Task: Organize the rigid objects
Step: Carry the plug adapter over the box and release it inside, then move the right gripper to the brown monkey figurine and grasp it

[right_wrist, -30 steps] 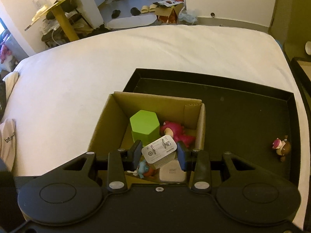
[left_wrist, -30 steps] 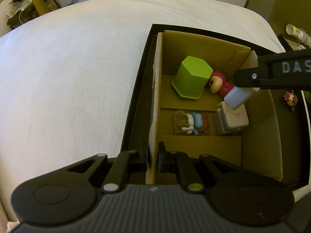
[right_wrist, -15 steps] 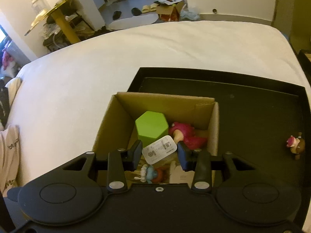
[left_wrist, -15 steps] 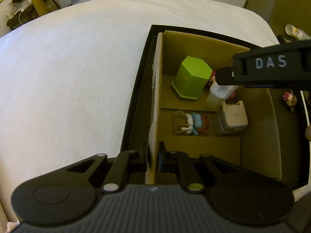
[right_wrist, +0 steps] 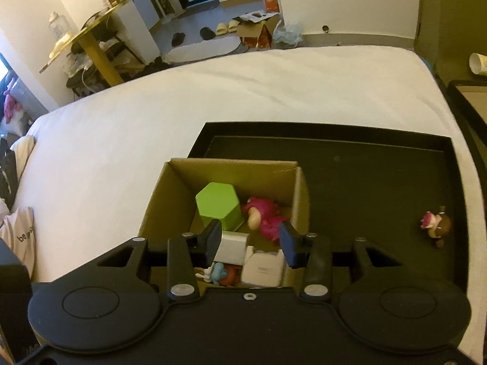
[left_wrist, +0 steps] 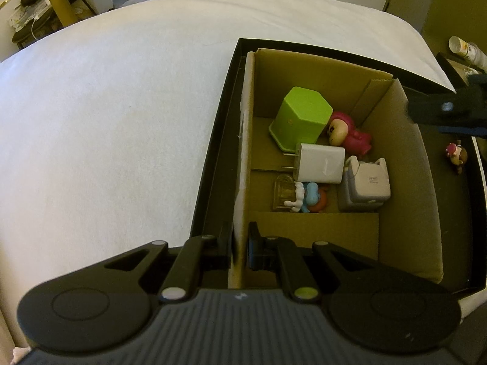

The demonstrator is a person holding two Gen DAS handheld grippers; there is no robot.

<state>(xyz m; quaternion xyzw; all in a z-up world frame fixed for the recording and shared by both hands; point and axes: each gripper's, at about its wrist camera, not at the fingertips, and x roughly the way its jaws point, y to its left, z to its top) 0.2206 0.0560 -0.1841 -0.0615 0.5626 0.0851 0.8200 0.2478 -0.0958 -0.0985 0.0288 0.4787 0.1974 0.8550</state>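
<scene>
Left wrist view: the left gripper (left_wrist: pixel 240 251) points steeply down, its jaws clenched on the near end of the cardboard box's left wall.
Cardboard box (left_wrist: pixel 401 182): open-topped, standing in the left part of a shallow black tray (left_wrist: pixel 213 164); the tray lies on a white bed (left_wrist: pixel 106 115).
Green cup (left_wrist: pixel 299 118): six-sided, upside down and tilted, at the far end of the box floor.
Pink doll (left_wrist: pixel 350 135): lying just right of the green cup, touching it.
White charger (left_wrist: pixel 321 164): on its side in the middle of the box, prongs pointing left, resting partly on the grey adapter and against the cup's rim.
Grey adapter (left_wrist: pixel 363 187): blocky, with a white top, at the right of the box floor, next to the charger.
Clear block (left_wrist: pixel 283 193): small and see-through, on the floor left of a blue and white figurine (left_wrist: pixel 307 197).
Brown figurine (left_wrist: pixel 456 155): alone on the bare tray floor, well apart from the box, to its right.
Right wrist view: the right gripper (right_wrist: pixel 249 245) hangs above the near end of the box, jaws opening and released; the charger (right_wrist: pixel 232 246) lies below and between them with clear space on the right side, and no pad presses on it.
Right gripper from the left wrist view: a dark, blurred finger (left_wrist: pixel 447 111) juts in from the right edge, above the box's right wall.
Room: a gold-legged table (right_wrist: pixel 91 45) and slippers (right_wrist: pixel 225 27) on the floor beyond the bed.
</scene>
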